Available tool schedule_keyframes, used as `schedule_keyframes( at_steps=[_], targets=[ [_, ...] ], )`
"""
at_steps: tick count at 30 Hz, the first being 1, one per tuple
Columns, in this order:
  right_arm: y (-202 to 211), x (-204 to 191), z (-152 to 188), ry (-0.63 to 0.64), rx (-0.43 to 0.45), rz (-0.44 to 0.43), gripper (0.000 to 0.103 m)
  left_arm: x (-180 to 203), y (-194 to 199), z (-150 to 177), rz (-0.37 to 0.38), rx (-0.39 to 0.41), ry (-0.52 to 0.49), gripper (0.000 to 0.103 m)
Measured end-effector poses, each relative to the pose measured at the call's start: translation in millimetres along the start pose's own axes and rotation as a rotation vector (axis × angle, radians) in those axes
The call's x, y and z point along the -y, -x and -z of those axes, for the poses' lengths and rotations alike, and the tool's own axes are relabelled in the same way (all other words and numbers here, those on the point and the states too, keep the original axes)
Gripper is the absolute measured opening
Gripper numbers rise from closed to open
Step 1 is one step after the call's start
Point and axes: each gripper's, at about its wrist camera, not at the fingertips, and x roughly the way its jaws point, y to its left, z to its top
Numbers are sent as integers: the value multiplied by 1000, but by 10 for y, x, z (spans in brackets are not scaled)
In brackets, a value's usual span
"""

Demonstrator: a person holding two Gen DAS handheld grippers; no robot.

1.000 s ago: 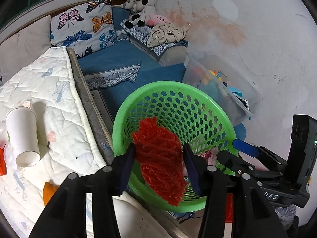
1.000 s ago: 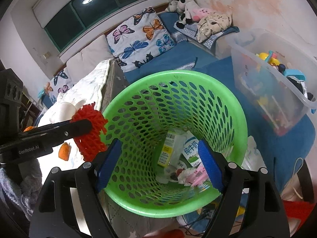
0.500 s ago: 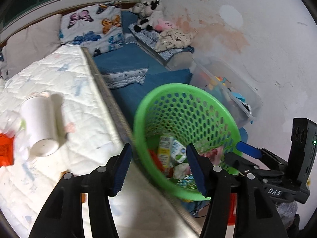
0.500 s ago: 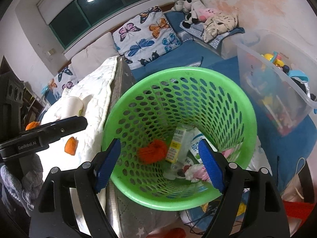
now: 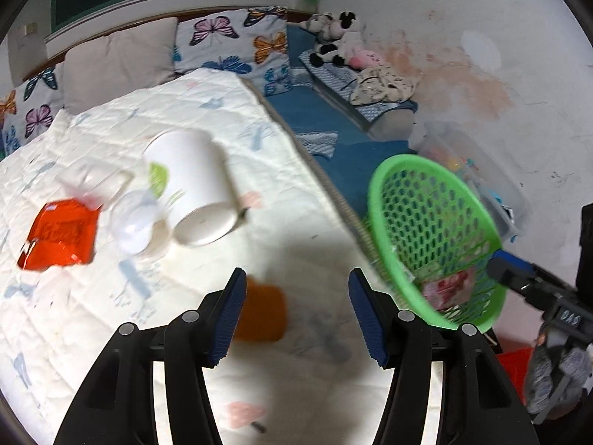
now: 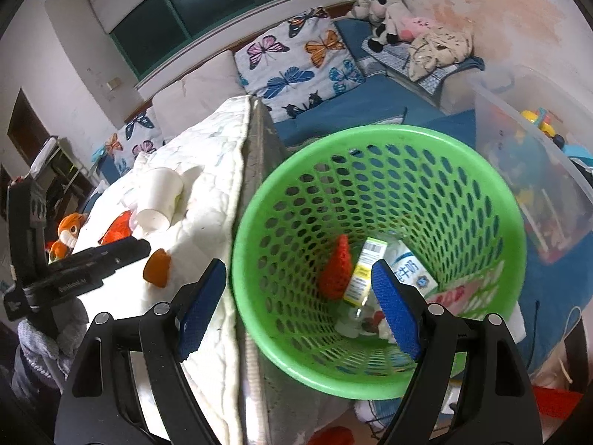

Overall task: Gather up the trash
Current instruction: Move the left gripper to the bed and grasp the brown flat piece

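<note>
Over the quilt [image 5: 92, 333] now, left tool [image 5: 296, 313] wider, empty; red mesh [image 6: 335, 272] inside basket [image 6: 378, 382].

My pads [image 5: 228, 317] are blue, ribbed, on black fingers. At right in the frame the basket [image 6: 478, 185] is bright green, pierced with holes; inside lies a red net [image 6: 336, 272]. The quilt [image 5: 92, 319] is white with faint pastel prints. Left of centre lie a white cup [image 5: 196, 189] and an orange-red wrapper [image 5: 61, 235]. At the top, pillows [image 5: 241, 42] carry coloured butterflies.
</note>
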Motion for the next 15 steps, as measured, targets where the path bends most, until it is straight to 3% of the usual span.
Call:
schedule_keyframes(
  at_steps=[15],
  targets=[
    [-147, -320, 40, 68, -25, -14, 82, -195, -214, 199, -35, -35, 12, 54]
  ],
)
